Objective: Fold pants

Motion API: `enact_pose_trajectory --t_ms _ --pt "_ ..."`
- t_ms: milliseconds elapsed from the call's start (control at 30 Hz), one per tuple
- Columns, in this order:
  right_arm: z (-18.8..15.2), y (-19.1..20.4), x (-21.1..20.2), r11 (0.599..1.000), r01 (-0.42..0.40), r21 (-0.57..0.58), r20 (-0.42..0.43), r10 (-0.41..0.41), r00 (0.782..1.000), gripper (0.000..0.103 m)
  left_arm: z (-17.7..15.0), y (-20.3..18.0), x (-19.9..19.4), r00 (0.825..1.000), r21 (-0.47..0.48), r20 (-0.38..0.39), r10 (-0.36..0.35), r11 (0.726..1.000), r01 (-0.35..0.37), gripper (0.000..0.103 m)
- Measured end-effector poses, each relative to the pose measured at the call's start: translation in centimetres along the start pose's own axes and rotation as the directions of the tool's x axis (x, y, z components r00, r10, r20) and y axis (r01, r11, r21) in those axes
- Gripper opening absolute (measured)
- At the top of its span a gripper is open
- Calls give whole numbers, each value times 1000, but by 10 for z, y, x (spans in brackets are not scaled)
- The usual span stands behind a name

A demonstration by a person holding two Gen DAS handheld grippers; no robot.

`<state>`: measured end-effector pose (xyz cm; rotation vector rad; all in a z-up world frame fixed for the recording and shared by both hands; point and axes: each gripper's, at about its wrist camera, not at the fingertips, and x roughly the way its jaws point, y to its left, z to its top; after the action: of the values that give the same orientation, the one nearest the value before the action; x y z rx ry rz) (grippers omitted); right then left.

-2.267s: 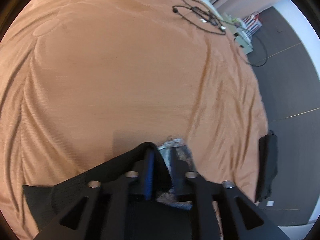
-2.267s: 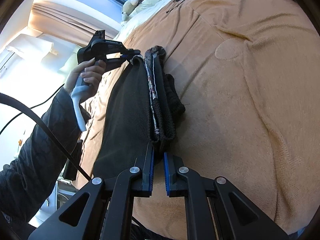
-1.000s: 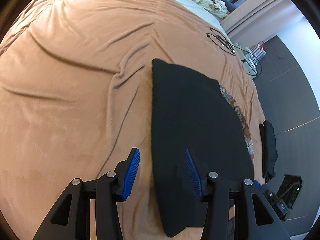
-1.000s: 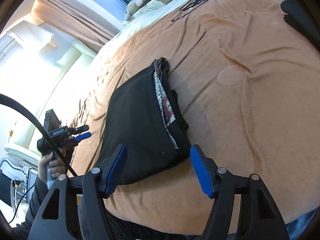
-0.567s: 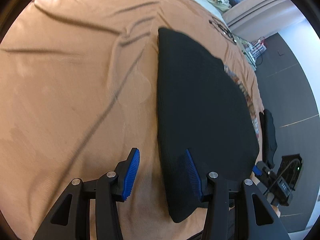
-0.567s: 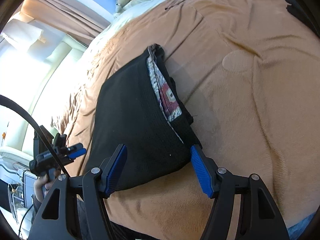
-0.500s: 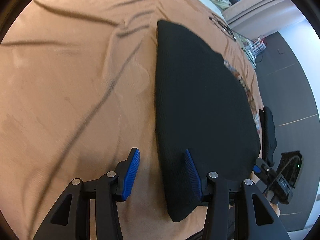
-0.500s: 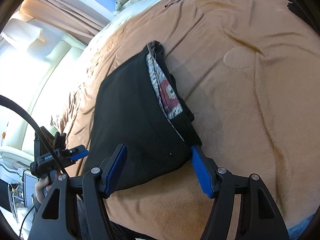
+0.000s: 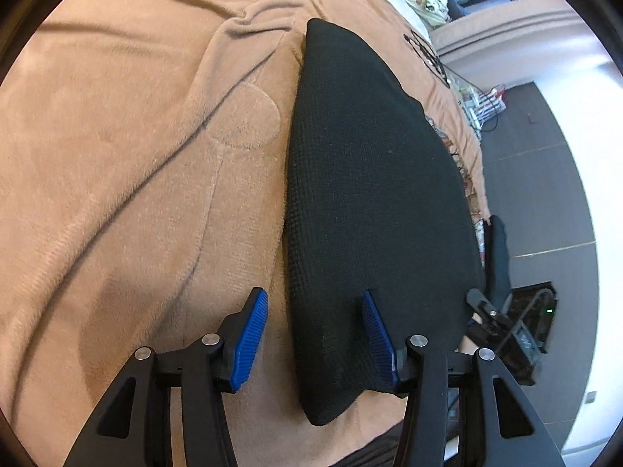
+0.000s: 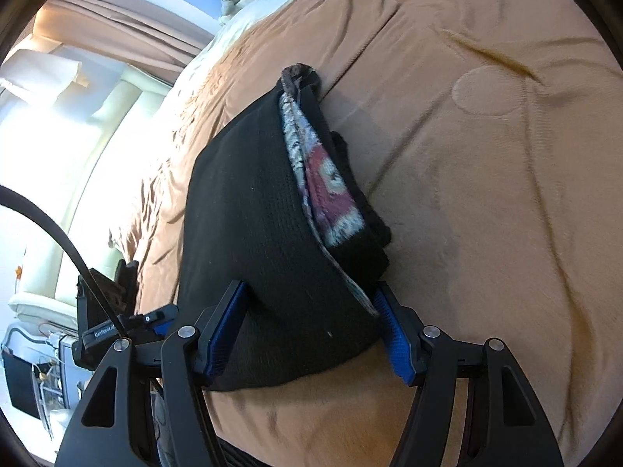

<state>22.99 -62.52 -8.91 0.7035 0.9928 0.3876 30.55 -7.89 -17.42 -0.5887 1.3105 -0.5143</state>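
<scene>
Spread across the bed, a tan fleece blanket [image 9: 128,163] fills most of both wrist views, its nap creased into long folds and stamped with a round embossed patch [image 10: 492,91]. Nearest in the left wrist view, the left gripper [image 9: 314,336] is seen with its jaws apart and widening slightly; its blue ribbed pads [image 9: 249,340] are set on either side of the near left edge of the folded pants [image 9: 373,210], one pad over bare blanket and the other over the dark cloth, and whether that pad touches the cloth cannot be told. Nothing is pinched by it. In the right wrist view, the right gripper [image 10: 307,327] is likewise held spread, its two pads flanking the near corner of the pants [image 10: 268,257]; the right pad appears to be at the edge of the bundle, though contact cannot be confirmed. The pants are laid flat on the blanket as a black, waffle-textured folded stack, with a grey and maroon patterned lining [image 10: 327,190] exposed along one open side. Beyond the pants, a dark cable [image 9: 426,52] is seen lying on the blanket. Farther still, soft toys [image 10: 237,0] are propped near the head of the bed beside pale curtains [image 10: 117,19], and a dark grey floor [image 9: 545,179] is shown past the bed's edge.
</scene>
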Motion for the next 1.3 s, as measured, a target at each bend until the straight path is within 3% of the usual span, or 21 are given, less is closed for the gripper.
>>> enact_pose_trajectory --t_ms 67,133,167,233,267,333,633,1133,1300 --pt "2 -2 8 1000 -10 6 -5 10 1000 64 0 0 1 1000 -10 3 -30 999 30 51" --pt "3 -6 14 1000 -22 22 -5 22 1000 64 -1 1 6 997 -26 -15 -80 997 79 41" --pt "3 -7 15 999 -28 26 -3 28 1000 64 -2 0 9 997 -25 -17 -77 997 77 41" --pt "3 -9 17 999 -32 28 1 32 999 63 -3 -2 12 998 -14 -9 -63 998 63 28" --pt "2 -9 17 999 -35 28 4 35 999 60 -2 -1 13 998 -21 -1 -70 997 70 23" --pt "1 -9 18 998 -58 25 0 58 998 37 -2 2 10 995 -36 18 -96 995 96 11" --pt "-5 -3 19 996 -81 26 10 81 997 23 -7 9 -20 988 -23 94 -121 992 123 8" --pt "-32 15 21 993 -118 11 -29 119 993 22 -18 31 -50 984 -51 133 -117 991 124 8" --pt "-38 21 23 995 -101 -18 -51 100 994 22 -14 32 -43 991 -68 103 -88 993 95 10"
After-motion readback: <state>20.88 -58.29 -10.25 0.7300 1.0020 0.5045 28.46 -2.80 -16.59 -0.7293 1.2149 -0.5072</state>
